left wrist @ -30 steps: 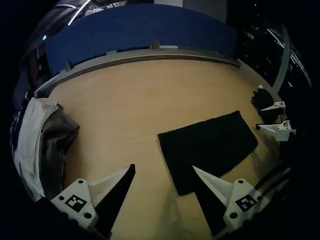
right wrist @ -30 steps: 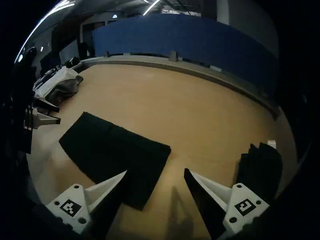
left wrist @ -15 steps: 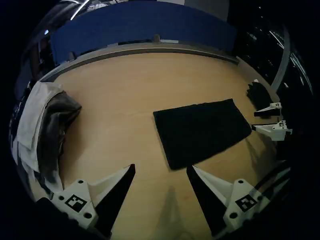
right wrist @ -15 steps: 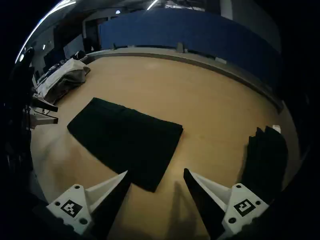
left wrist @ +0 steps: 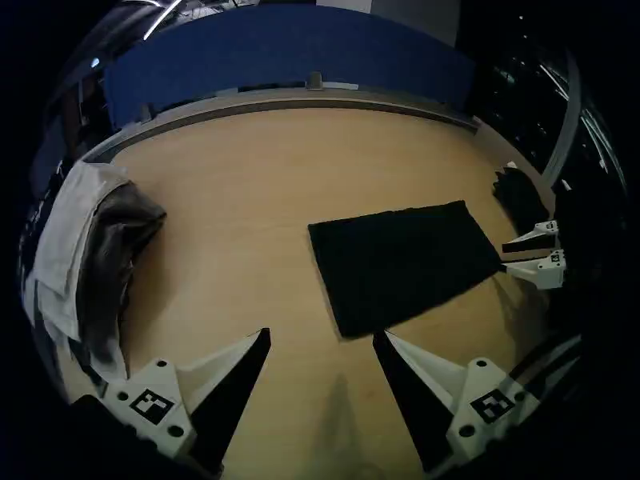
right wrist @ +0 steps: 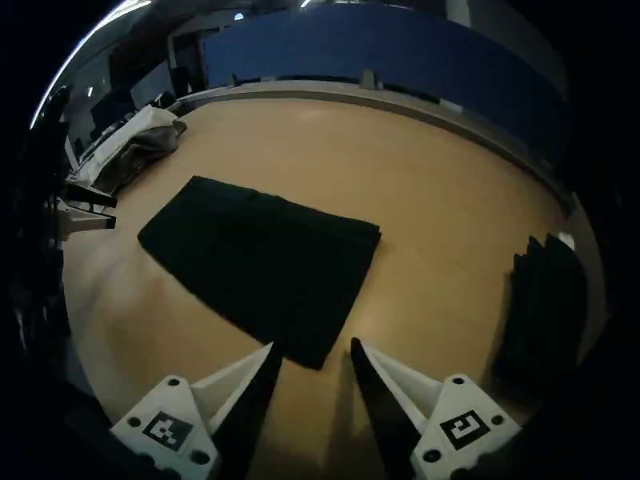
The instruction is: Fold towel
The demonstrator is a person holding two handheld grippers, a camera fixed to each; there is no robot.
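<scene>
"While the left gripper [left wrist: 320, 334] hangs over the desk [left wrist: 264, 184], where does the towel sit?"

"The towel [left wrist: 404, 264] is black and lies flat on the desk as a folded rectangle. It is ahead and to the right of the left gripper, with its near corner just beyond the right-hand fingertip. That gripper's fingers stand wide apart with bare wood between them."

"And the right gripper?"

"In the right gripper view, the right gripper [right wrist: 314, 346] is low at the towel's near corner. Its fingers are drawn narrow with a slim gap between them, and the corner sits right at the tips. Whether they touch the cloth I cannot tell. The left gripper view places it at the towel's right edge."

"What else is on the desk?"

"A pile of white and grey cloth [left wrist: 80, 256] lies well apart from the towel, on the left of the left gripper view. A stack of dark cloths [right wrist: 548, 312] sits near the desk's edge on the towel's other side. A blue partition [left wrist: 280, 56] runs along the far edge."
</scene>
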